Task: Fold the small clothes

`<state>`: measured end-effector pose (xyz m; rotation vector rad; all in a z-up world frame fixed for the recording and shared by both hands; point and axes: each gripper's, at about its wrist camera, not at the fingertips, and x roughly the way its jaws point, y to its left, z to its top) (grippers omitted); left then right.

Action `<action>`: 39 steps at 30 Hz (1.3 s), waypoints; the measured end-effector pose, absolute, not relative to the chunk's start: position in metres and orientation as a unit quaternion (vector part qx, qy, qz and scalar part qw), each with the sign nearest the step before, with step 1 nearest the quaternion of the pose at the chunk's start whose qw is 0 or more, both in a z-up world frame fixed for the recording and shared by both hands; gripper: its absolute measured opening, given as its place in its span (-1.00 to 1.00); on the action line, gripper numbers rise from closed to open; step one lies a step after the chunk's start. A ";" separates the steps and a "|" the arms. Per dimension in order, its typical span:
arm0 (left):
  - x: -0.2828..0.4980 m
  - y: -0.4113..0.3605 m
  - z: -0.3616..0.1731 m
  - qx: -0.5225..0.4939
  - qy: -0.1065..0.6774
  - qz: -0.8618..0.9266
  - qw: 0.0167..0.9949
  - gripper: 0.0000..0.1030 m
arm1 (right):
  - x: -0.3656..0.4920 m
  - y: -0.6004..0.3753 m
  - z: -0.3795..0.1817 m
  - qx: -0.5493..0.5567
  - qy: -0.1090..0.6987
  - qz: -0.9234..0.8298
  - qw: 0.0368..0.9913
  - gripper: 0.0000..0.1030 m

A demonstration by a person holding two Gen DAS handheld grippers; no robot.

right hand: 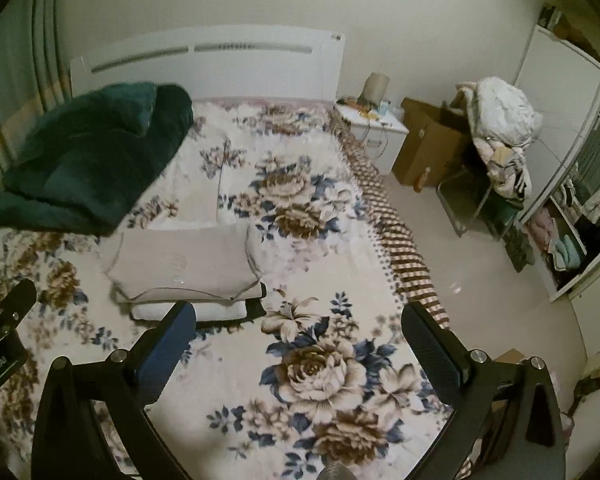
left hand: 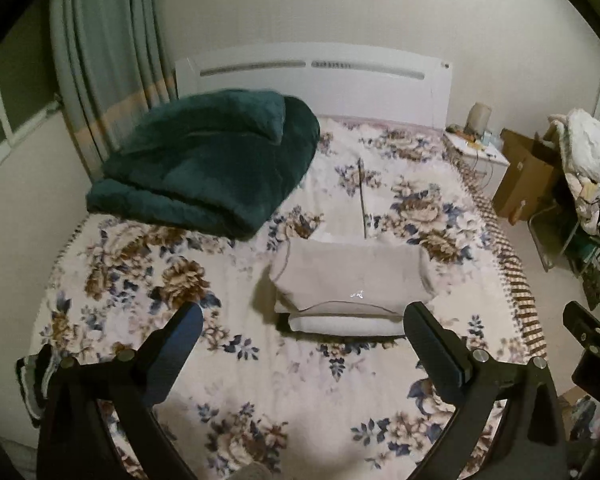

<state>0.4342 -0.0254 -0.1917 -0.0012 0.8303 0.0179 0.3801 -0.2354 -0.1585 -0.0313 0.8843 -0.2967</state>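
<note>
The folded clothes (left hand: 350,276) lie as a small stack on the floral bedspread (left hand: 260,380), a beige piece on top, a white one under it and a sliver of something dark at the bottom right corner. The stack's long axis runs crosswise to both claws, its near edge facing them.

From the left gripper (left hand: 302,322) the stack sits straight ahead and a little right, its near edge just beyond the right fingertip (left hand: 418,316). From the right gripper (right hand: 298,320) the same stack (right hand: 188,268) lies ahead and to the left, its near edge just past that claw's left fingertip (right hand: 184,314). The left claw looks the better lined up; the right would have to swing left. Both claws stand wide apart and hold nothing, hovering above the bedspread.

Between claws and stack nothing stands in the way. Further ahead and left of the left claw, a dark green blanket (left hand: 208,164) is heaped near the white headboard (left hand: 312,76), well apart from the stack. At the bed's near left edge a dark striped garment (left hand: 34,380) hangs, close beside the left claw; it may be the next piece to fold. Off to the right stand a nightstand (right hand: 374,126), a cardboard box (right hand: 428,148) and a chair piled with laundry (right hand: 500,128).
</note>
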 end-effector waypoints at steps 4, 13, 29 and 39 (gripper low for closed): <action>0.396 -0.027 -0.151 -0.003 0.388 0.003 0.922 0.99 | 0.330 -0.235 -0.105 -0.012 0.400 -0.145 0.905 1.00; 0.327 -0.029 -0.089 -0.005 0.365 -0.003 0.931 0.99 | 0.233 -0.231 -0.015 -0.013 0.356 -0.135 0.925 1.00; 0.261 -0.029 -0.051 -0.001 0.350 -0.017 0.937 0.99 | 0.140 -0.219 0.043 0.002 0.333 -0.116 0.936 1.00; 0.254 -0.033 -0.043 -0.001 0.343 -0.005 0.939 0.99 | 0.131 -0.219 0.060 0.002 0.327 -0.105 0.939 1.00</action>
